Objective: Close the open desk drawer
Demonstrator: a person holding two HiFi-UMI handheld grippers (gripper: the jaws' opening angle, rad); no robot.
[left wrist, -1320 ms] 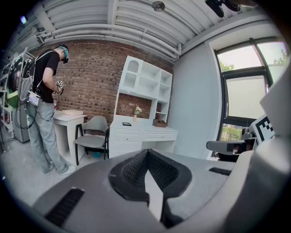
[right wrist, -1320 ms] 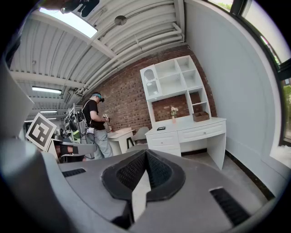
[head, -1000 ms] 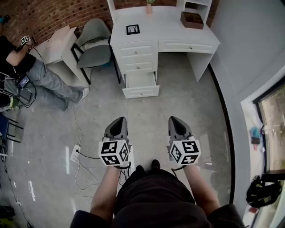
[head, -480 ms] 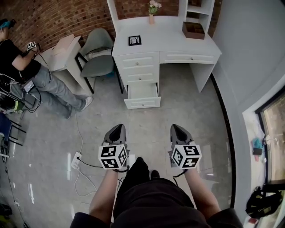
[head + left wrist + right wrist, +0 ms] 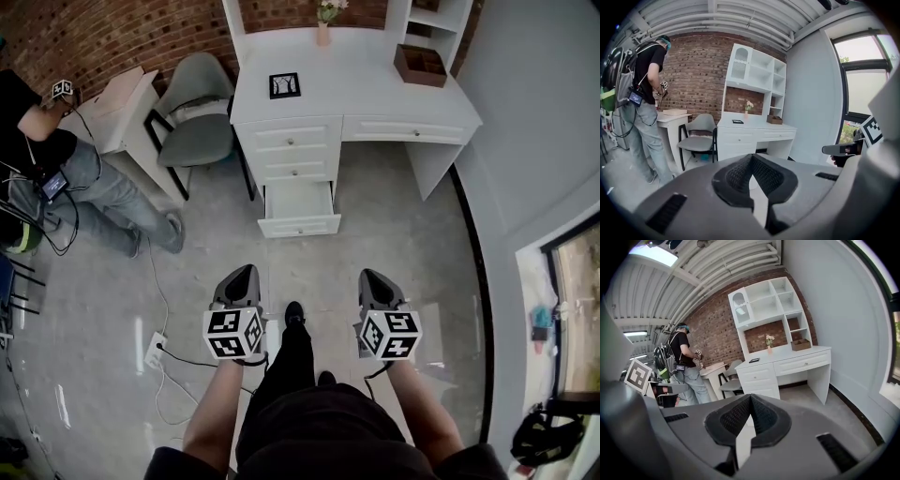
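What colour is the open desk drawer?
The open drawer is white, matching the desk; the head view shows it best.

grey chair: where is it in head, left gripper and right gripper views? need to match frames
Head view: grey chair upper left, just left of the white desk.
Left gripper view: chair left of centre, at the desk's left side.
Right gripper view: chair centre-left, left of the desk drawers.
Shared landmark: flower vase on the desk.
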